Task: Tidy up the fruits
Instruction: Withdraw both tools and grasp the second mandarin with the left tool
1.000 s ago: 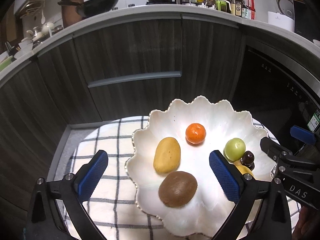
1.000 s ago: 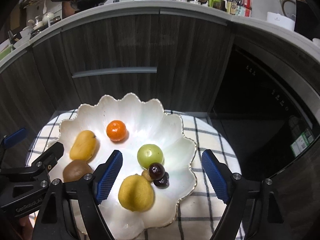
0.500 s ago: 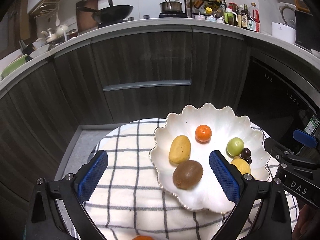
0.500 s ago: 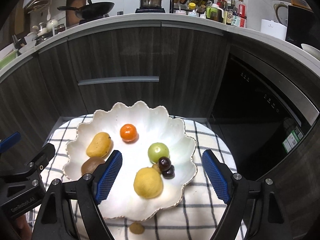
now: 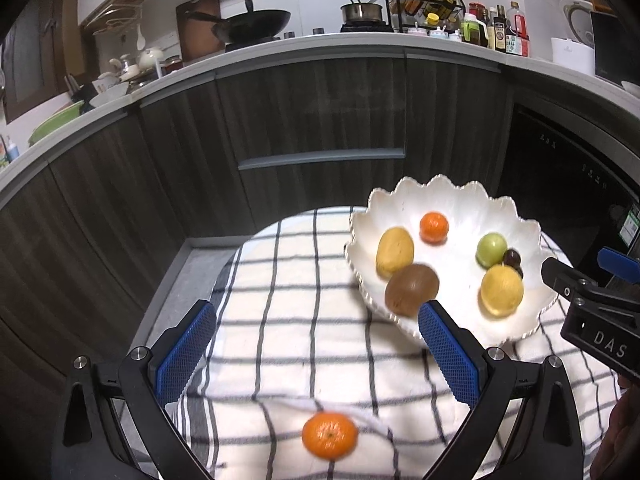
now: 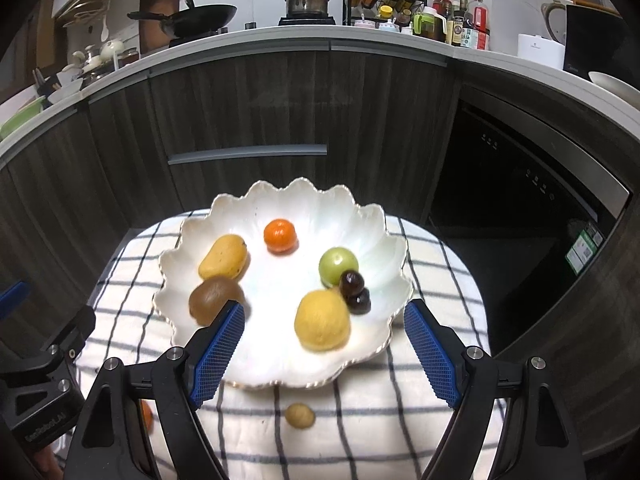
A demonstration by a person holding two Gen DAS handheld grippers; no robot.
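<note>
A white scalloped plate (image 6: 360, 224) (image 5: 460, 204) sits on a checked cloth (image 5: 300, 280). On it lie a mango (image 6: 223, 257), a kiwi (image 6: 214, 298), a small orange (image 6: 280, 235), a green fruit (image 6: 337, 266), two dark grapes (image 6: 354, 290) and a yellow lemon (image 6: 322, 319). A second orange (image 5: 329, 435) lies on the cloth in front of my left gripper (image 5: 316, 352), which is open and empty. A small tan fruit (image 6: 299, 415) lies on the cloth in front of the plate, below my right gripper (image 6: 320, 356), also open and empty.
Dark cabinet fronts (image 6: 248, 120) curve behind the table. A black oven door (image 6: 520, 184) is at the right. The counter above holds a wok (image 6: 188, 20), a pot (image 6: 306, 4) and bottles (image 6: 452, 24).
Both grippers have pulled back and up from the plate. The plate looks smaller, and the loose orange and the small tan fruit on the cloth have come into view.
</note>
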